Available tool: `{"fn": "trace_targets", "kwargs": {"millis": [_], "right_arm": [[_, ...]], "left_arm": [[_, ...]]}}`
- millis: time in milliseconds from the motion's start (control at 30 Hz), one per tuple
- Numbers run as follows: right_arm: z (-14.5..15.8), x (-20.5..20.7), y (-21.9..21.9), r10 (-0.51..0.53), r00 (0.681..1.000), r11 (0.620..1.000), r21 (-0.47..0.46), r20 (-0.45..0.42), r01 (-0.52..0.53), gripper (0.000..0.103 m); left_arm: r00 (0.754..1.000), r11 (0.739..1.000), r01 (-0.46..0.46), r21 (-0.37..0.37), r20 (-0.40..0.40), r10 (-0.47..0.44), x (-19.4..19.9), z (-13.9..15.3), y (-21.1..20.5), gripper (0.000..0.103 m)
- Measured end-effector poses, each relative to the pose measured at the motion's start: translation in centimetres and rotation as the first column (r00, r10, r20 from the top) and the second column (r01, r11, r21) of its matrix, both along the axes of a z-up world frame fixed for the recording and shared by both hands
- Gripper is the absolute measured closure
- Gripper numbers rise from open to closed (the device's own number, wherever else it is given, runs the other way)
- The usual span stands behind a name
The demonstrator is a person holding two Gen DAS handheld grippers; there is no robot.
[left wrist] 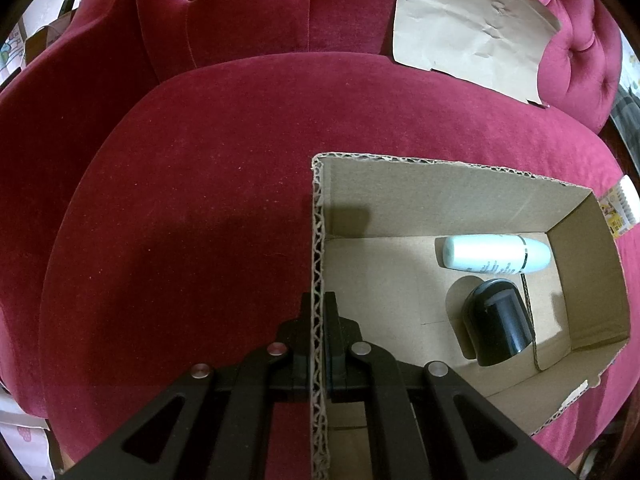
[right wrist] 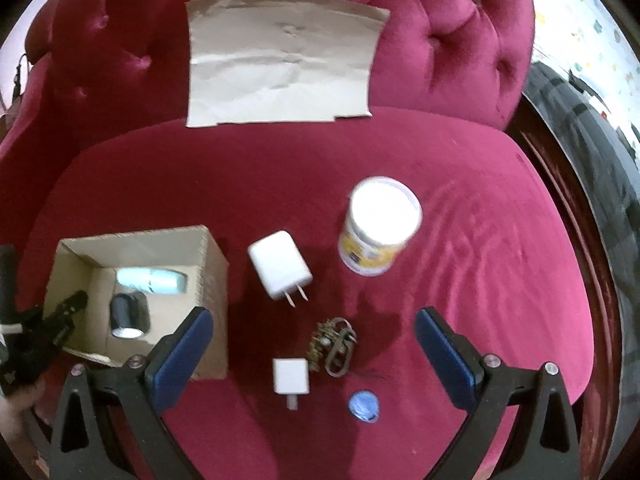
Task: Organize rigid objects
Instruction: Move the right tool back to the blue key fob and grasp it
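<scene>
The left gripper (left wrist: pixel 319 312) is pinched on the wall of the cardboard box (left wrist: pixel 460 200), steadying it. The right gripper (right wrist: pixel 314 330) hangs spread wide above the red seat (right wrist: pixel 500 260). Sorting looks part done: a white bottle (left wrist: pixel 496 255) and black cylinder (left wrist: pixel 496 326) lie inside. Only the right view shows what remains (large charger (right wrist: pixel 279 264) at twelve o'clock of the right gripper, small charger (right wrist: pixel 291 377) and keys (right wrist: pixel 334 344) at six). Next, probably: descend and close on one.

This is a home living room: a red velvet armchair (right wrist: pixel 460 40) with buttoned back fills the view, and patterned wallpaper (right wrist: pixel 592 40) shows at 2 o'clock.
</scene>
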State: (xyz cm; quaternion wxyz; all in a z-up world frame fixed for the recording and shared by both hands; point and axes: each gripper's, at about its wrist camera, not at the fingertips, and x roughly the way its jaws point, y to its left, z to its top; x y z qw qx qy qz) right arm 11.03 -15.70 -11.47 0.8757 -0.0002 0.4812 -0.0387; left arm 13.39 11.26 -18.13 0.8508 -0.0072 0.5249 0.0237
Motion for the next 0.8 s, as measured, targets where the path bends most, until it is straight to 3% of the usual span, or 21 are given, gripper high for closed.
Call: {"fn": "trace_targets", "kwargs": {"millis": [367,800], "right_arm": [[-3.5,-1.6,-3.3,-0.073,0.994,0.997,0.011,-0.076,0.074,0.0],[-7.2,-2.1,-4.8,-0.078,0.985,0.997,-0.017,-0.151,0.077,0.0]], "left_arm": [[1.0,1.0,0.001,-0.004,0.001,-0.001,0.0,0.1,0.2,0.1],[1.0,1.0,0.003,-0.005,0.004,-0.003,-0.1,0.1,0.2,0.1]]}}
